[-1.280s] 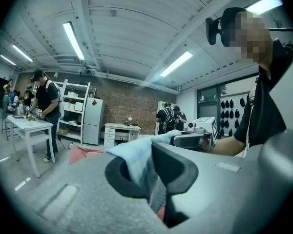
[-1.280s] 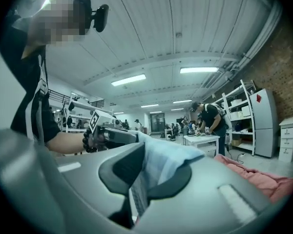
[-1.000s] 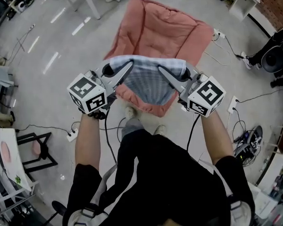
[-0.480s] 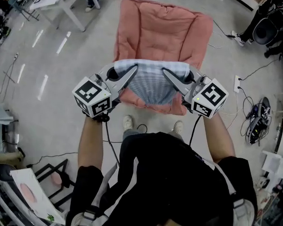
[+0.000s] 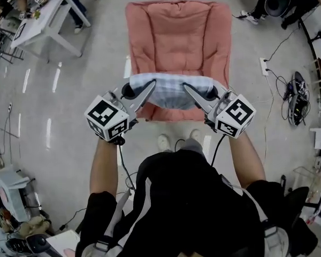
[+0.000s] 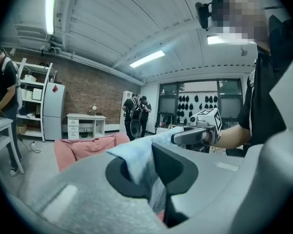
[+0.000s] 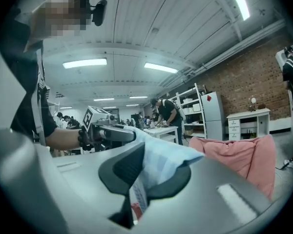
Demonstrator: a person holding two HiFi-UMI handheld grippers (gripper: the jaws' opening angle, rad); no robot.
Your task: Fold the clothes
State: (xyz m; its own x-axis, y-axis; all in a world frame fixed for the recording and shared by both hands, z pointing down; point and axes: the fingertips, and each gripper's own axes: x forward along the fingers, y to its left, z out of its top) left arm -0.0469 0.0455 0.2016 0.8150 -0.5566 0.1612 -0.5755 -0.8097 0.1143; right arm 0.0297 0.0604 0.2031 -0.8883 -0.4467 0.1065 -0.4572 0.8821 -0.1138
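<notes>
The left hand-held gripper (image 5: 148, 85) is shut tight on one top corner of the light blue checked cloth (image 5: 171, 90); the right hand-held gripper (image 5: 188, 87) is shut tight on the other top corner; the cloth is pulled straight between them, up in the air in front of the person, and the rest of it hangs down; a bit of blue pokes out past each gripper's dark pads; below the cloth a big pink cushion (image 5: 176, 31) lies on the floor (image 5: 69, 100); the person's shoes (image 5: 163, 142) stand just beside its near edge; a white bench (image 5: 48, 15) stands well apart.
</notes>
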